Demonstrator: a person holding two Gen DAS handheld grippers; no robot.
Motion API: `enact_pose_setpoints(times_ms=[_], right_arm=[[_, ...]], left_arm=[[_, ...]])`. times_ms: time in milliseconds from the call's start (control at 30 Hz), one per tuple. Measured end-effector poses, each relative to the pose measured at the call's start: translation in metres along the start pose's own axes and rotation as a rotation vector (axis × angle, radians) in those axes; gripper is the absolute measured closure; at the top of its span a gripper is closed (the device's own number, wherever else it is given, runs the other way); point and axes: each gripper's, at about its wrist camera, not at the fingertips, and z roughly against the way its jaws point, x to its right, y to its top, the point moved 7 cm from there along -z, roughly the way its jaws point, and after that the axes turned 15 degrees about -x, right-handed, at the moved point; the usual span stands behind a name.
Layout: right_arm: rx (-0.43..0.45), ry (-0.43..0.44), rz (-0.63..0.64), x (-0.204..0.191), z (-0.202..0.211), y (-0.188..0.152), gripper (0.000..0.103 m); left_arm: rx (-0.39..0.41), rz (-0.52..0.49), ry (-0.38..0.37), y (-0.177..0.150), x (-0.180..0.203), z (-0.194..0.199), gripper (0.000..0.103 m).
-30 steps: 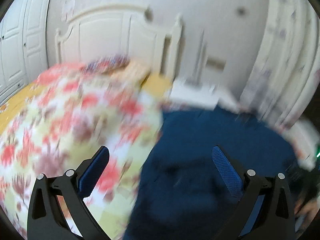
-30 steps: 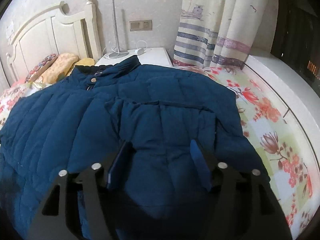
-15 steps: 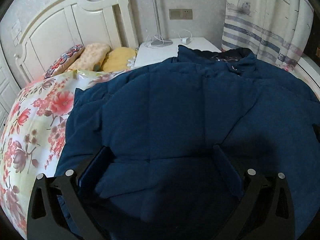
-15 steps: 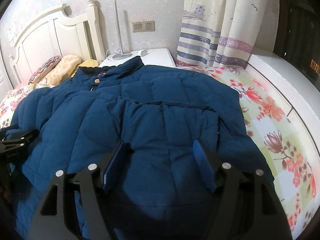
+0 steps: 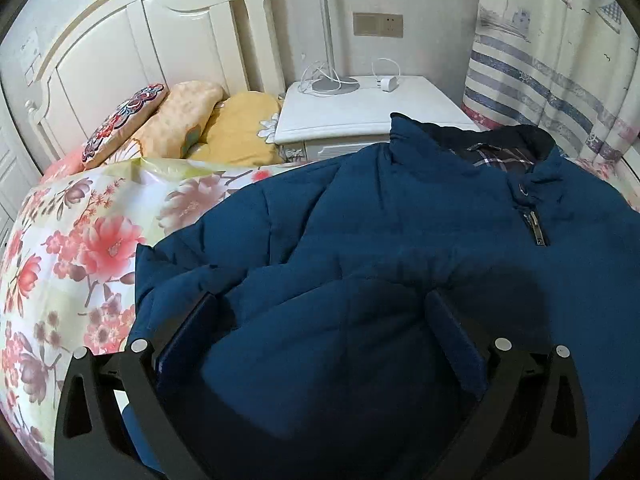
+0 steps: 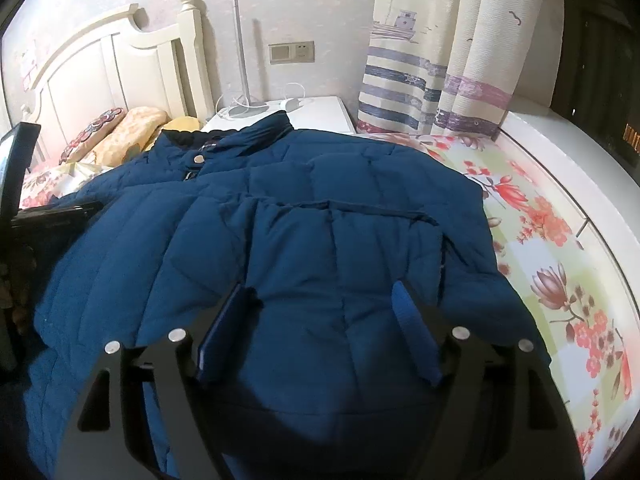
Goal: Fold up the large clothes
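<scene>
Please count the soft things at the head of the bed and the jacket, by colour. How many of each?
Blue jacket: 1
Yellow pillow: 1
Orange patterned pillow: 1
Red embroidered cushion: 1
Total: 4

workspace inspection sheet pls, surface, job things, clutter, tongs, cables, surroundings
surface: floral bedspread covers the bed, bare along both sides of the jacket.
job's things: blue puffer jacket lies spread front-up, collar toward the nightstand, zipper pull visible, sleeves folded onto the body.
clutter: pillows piled at the headboard.
grippers: left tongs open over the jacket's left part; right tongs open over its lower front; neither pinches fabric.
cables: white cord and charger on the nightstand, beside a lamp base.
surroundings: white headboard, wall socket, striped curtain, white ledge.
</scene>
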Motion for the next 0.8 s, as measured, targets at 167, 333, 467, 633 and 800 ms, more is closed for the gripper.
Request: enact_pose_setpoints(times_ms=[167,333,467,633,800], right_arm=[[0.111,0.046,-0.063,0.011,0.031,0.001,0.031],[0.067,0.029,0.018,-0.008,0.019,0.001,0.024],[0.014,-0.074,0.09,-0.02,0.006,-0.001,0.02],[-0.004,-0.043,0.099,-0.015,0.016,0.022,0.019],[-0.042,-0.112,0.007,0.024,-0.013,0.086,0.014]], left_arm=[[0.098,-0.02,-0.003,-0.01,0.003,0.057,0.004],[0.131,-0.102,-0.035,-0.044,0.027,0.068,0.004],[0.091,-0.176,0.043,-0.057,0.041,0.036,0.004],[0.149,-0.097,0.051,-0.033,0.003,0.07,0.004],[0.03,0.048,0.032,-0.006,-0.046,0.036,0.004]])
